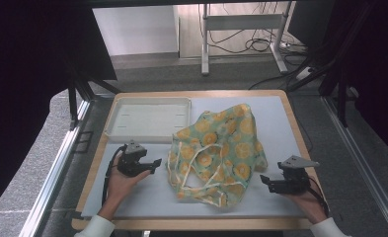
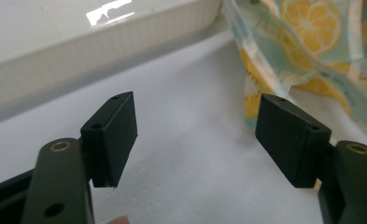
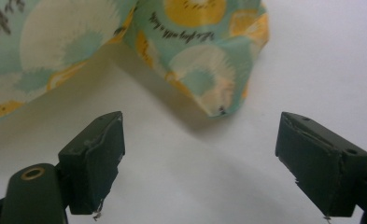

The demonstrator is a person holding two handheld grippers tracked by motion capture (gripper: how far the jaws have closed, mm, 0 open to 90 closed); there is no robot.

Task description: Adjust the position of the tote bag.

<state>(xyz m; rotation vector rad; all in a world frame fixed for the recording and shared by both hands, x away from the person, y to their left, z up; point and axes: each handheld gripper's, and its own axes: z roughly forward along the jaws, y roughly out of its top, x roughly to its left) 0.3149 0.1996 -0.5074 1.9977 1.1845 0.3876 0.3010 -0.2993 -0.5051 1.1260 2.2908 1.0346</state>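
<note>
A thin printed cloth bag [image 1: 216,153], mint green with yellow citrus slices and pale drawstring cords, is found crumpled at the middle of the grey-white table mat [image 1: 280,118]. It lies just right of the white plastic tray [image 1: 149,118], near it, though contact cannot be made out.

The left gripper [image 1: 154,163] is held low over the mat, just beside the bag's left edge, jaws spread wide with nothing between them. In the left gripper view the bag [image 2: 312,51] is seen just beyond the right-hand jaw, its hem lifted off the mat; the tray wall [image 2: 102,51] runs across the upper left.

The right gripper [image 1: 264,180] is held near the bag's lower right side, apart from it, jaws likewise spread and empty. In the right gripper view a folded corner of the bag [image 3: 209,79] droops toward the mat ahead of the jaws.

Handling, as judged:
- Light, limp fabric; no shape is kept when lifted, and sagging and bunching are to be expected.
- Surface looks smooth and possibly slick; a single layer may slip from the pads, so a doubled hem or seam is preferred.
- Not fragile, but the loose cords [image 1: 194,163] may snag.
- Best holds: the raised hem at the left edge for the left gripper, the folded corner at the right for the right gripper.
</note>
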